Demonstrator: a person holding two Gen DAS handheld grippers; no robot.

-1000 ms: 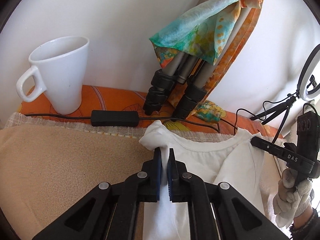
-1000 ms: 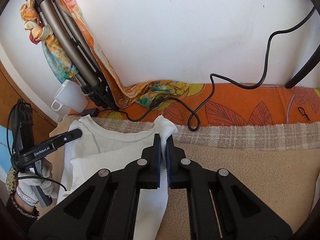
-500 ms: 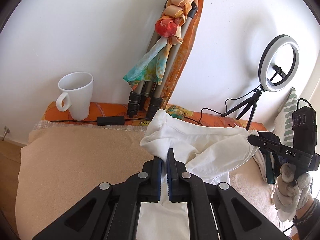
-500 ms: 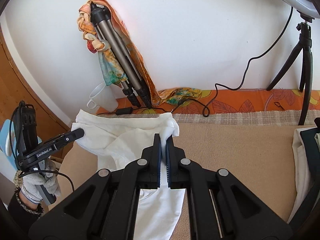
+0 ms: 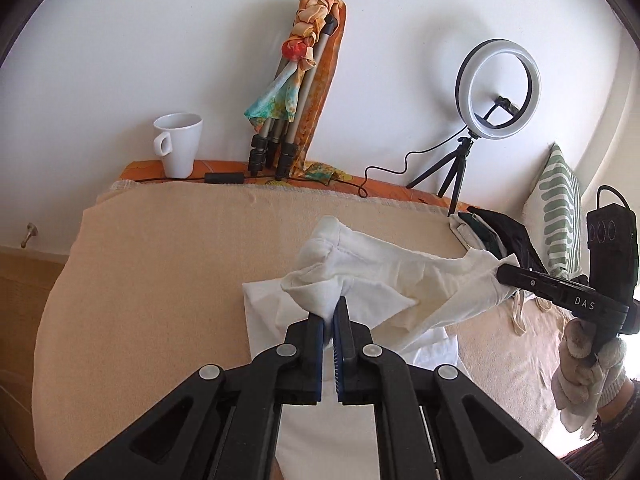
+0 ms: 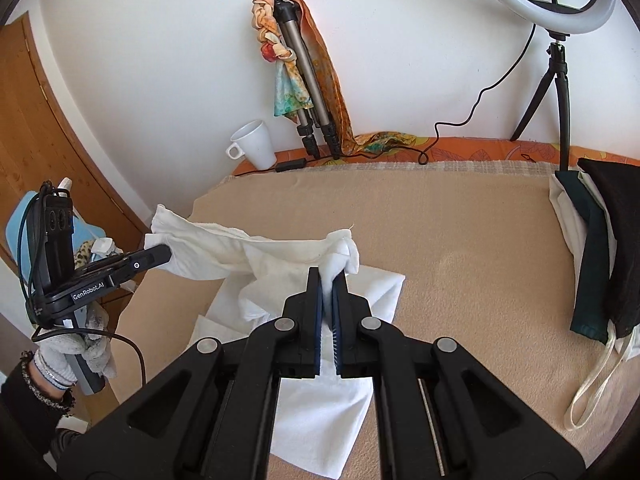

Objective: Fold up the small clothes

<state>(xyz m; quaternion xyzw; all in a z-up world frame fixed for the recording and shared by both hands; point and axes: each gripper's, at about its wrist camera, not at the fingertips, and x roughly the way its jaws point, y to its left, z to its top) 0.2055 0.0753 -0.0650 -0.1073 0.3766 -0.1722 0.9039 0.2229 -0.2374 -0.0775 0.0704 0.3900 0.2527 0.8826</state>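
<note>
A small white shirt (image 5: 384, 280) hangs between both grippers above the beige blanket (image 5: 160, 280). My left gripper (image 5: 330, 316) is shut on the shirt's left top corner. My right gripper (image 6: 327, 280) is shut on the shirt's (image 6: 224, 252) right top corner. The top part is lifted and drawn toward me, over the lower part, which lies flat on the blanket (image 6: 460, 248). Each gripper shows in the other's view: the right one (image 5: 508, 272) at the right, the left one (image 6: 160, 256) at the left.
A white mug (image 5: 178, 146), a folded tripod with a coloured scarf (image 5: 292, 92) and a ring light (image 5: 498, 88) stand along the back wall. Dark and white folded clothes (image 6: 596, 248) lie at the blanket's right edge. A cable (image 6: 452, 132) runs along the back.
Both grippers have pulled back from the wall and risen, carrying the shirt's top edge toward me over its lower part. The mug and tripod now look far away.
</note>
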